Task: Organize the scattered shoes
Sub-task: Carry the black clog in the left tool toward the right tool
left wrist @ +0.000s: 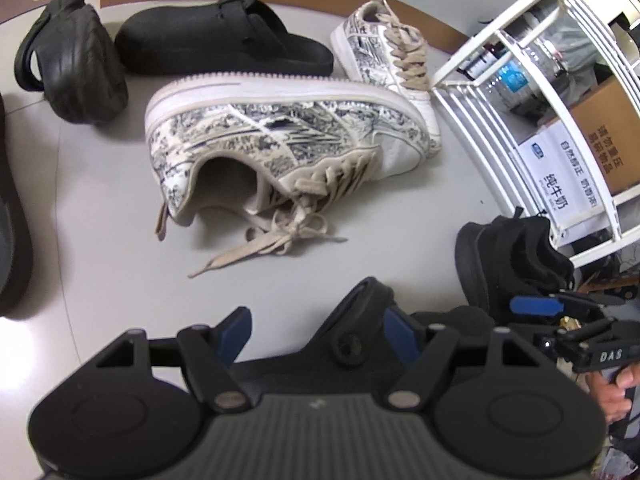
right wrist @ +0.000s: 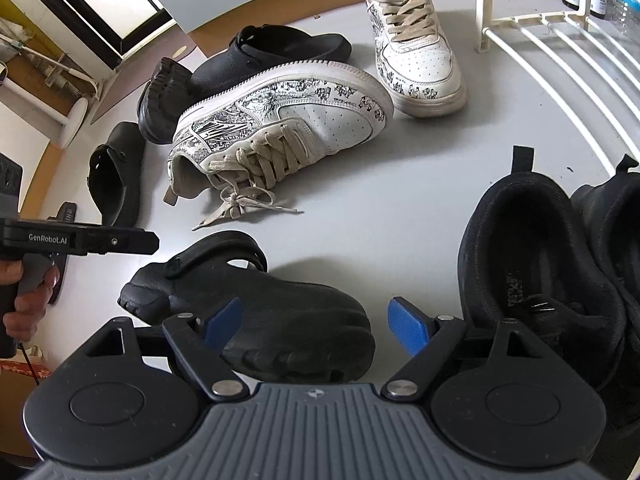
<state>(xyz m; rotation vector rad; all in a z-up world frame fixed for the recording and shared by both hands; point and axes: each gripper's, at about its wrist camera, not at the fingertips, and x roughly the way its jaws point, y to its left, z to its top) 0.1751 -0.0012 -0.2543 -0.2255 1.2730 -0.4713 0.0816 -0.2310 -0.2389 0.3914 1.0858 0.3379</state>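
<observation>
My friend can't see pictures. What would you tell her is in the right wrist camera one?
An open claw hovers over a black clog on a grey floor. A black sneaker sits to its right, a printed white sneaker lies tipped on its side farther off, and its partner stands upright by a white wire rack.

Bright daylight from far-left window (right wrist: 120, 4); floor (left wrist: 360, 248) glare near left; soft shadows; fisheye edges bent, slightly blurred.

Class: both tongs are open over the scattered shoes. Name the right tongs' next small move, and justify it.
Probably lower the open right tongs and close them on the black rubber clog directly beneath; it lies nearest, between the blue fingers, and nothing is gripped yet. The left tongs are also open.
</observation>
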